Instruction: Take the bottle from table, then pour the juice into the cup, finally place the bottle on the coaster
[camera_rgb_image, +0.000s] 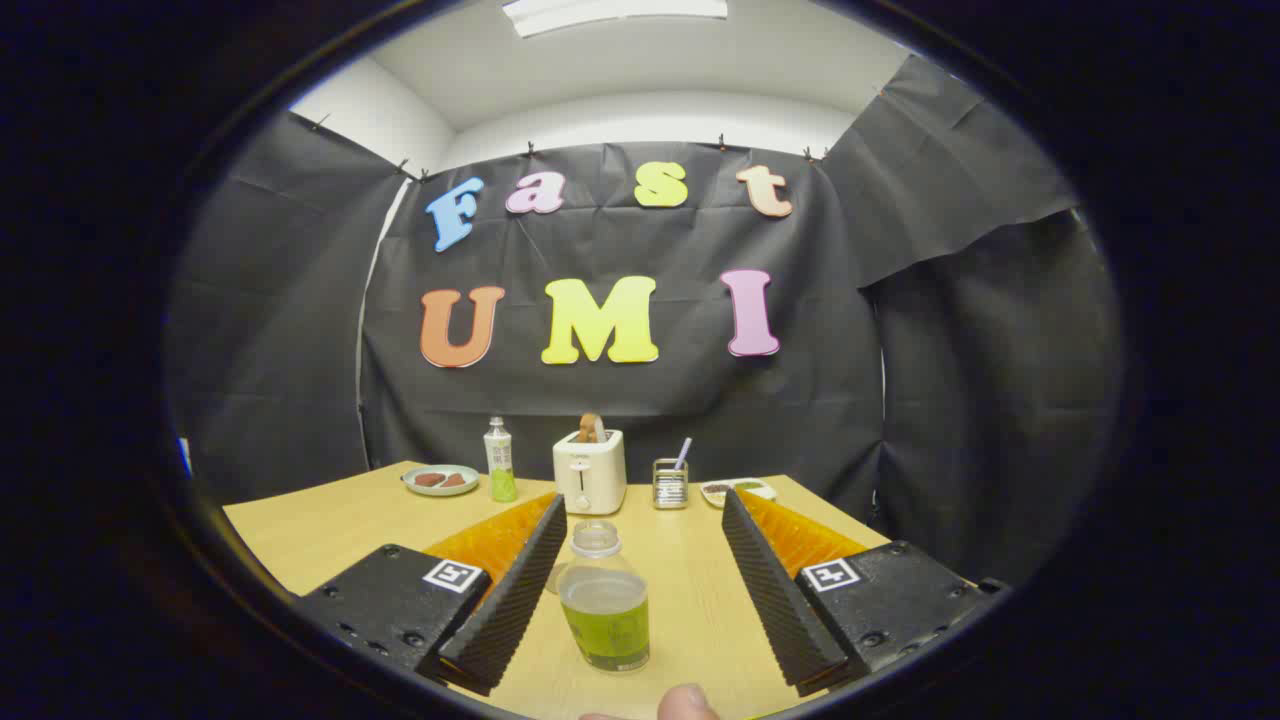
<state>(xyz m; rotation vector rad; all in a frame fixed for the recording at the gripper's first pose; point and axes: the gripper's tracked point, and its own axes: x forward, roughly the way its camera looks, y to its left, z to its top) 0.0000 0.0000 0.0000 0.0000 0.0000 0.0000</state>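
A fingertip (688, 702) of a person is seen at the bottom centre of the frame, just below the table's near part. Just above it, the gripper (640, 530) is held with its two fingers spread wide apart, nothing being pinched by them. Between the fingers, nearer the left one, a small clear bottle (603, 610) is standing upright on the wooden table (320, 525). Its cap is off, and green juice fills about its lower half. Whether the left finger touches the bottle's shoulder cannot be told; the right finger is clearly apart from it.

Beyond the fingertips, in the middle of the frame, a row of things is set along the table's far edge. A white toaster (590, 470) is placed at the centre, with a slice of bread (590, 427) sticking up from its slot. Left of the toaster a taller bottle (500, 460) with a white cap and green drink is standing, and further left a round plate (441, 480) holding brownish pieces is seen. Right of the toaster a small metal holder (670, 483) with a straw-like stick is placed, and beside that a shallow dish (738, 490) of food, partly hidden by the right finger. Behind everything the black cloth wall (950, 400) is hung, and a ceiling light (615, 12) is seen at the top centre.
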